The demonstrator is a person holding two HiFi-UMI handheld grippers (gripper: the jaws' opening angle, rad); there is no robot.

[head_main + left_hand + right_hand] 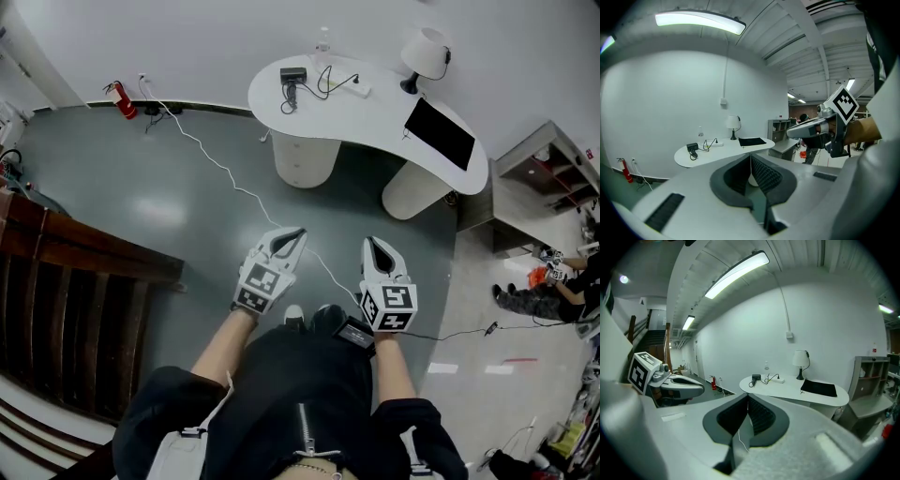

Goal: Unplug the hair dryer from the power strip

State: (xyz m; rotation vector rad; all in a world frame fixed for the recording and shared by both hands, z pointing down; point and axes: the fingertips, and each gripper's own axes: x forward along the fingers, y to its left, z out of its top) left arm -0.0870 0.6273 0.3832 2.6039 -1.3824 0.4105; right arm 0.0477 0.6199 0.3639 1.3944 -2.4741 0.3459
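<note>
Hair dryer (292, 77) — dark, lying at the far end of the white curved desk (375, 127), well apart from the person. Its cord loops toward the white power strip (357, 89) just beside it; the plug itself is too small to make out. A clear bottle (323, 39) stands behind the strip, with a table lamp (424, 52) further right.

Left gripper (296, 232): jaws pressed together, nothing between them. Right gripper (372, 242): the same, pads meeting, empty. Both are held low in front of the body, pointing toward the desk.

Task judged not yet begun — open floor lies between the person and the desk.

Risks from here:
- A white cable (225, 173) runs across the grey floor, right through the walking line, and a foot could catch it.
- At the desk, jaws this tight would only shove the plug, so they need spreading first.
- Pulling on the cord rather than the plug, or leaving the strip unbraced, would likely drag the light strip along the desk toward the bottle.
</note>
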